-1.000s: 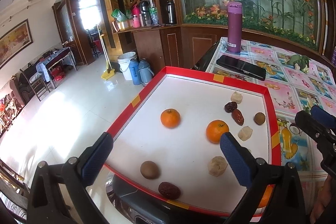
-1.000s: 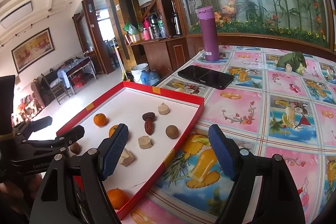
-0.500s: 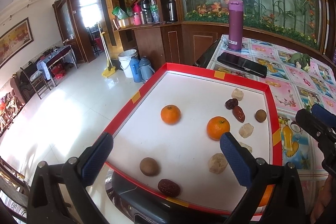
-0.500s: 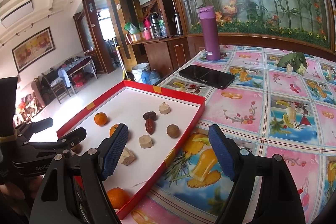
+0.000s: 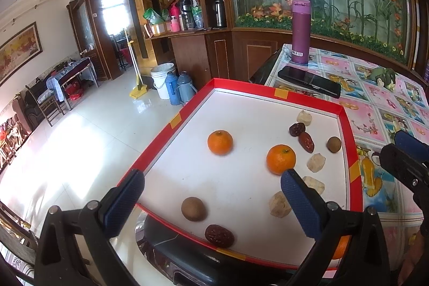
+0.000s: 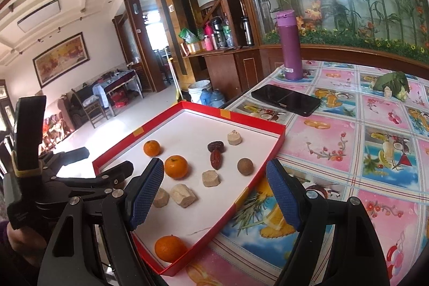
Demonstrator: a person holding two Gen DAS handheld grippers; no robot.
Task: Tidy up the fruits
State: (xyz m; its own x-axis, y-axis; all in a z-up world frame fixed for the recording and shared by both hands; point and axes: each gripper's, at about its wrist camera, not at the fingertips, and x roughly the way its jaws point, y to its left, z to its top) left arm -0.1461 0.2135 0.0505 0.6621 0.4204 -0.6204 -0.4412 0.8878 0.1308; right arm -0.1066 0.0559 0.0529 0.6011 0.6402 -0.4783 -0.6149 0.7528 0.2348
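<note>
3 oranges lie in a red-rimmed white tray point(image 5: 187, 113) that sits at the edge of a worktop point(image 6: 348, 130) covered in a pink fruit-print cloth. In the left wrist view, 1 orange point(image 5: 220, 142) sits toward the tray's middle, a second orange point(image 5: 281, 159) lies to its right, and the third orange point(image 6: 170, 248) shows in the right wrist view in the tray's near corner. Around them lie 3 dark red dates point(image 5: 306, 141), 2 brown round fruits point(image 5: 193, 208) and 4 pale lumpy pieces point(image 5: 316, 162), all apart from the oranges. The left gripper point(image 5: 211, 201) hovers over the tray's near side, jaws released and holding nothing. The right gripper point(image 6: 214, 192) hangs over the tray's right rim, jaws also spread wide and empty. A purple flask point(image 6: 291, 44) stands upright at the worktop's far edge, with a black phone point(image 6: 285, 99) lying flat near it
</note>
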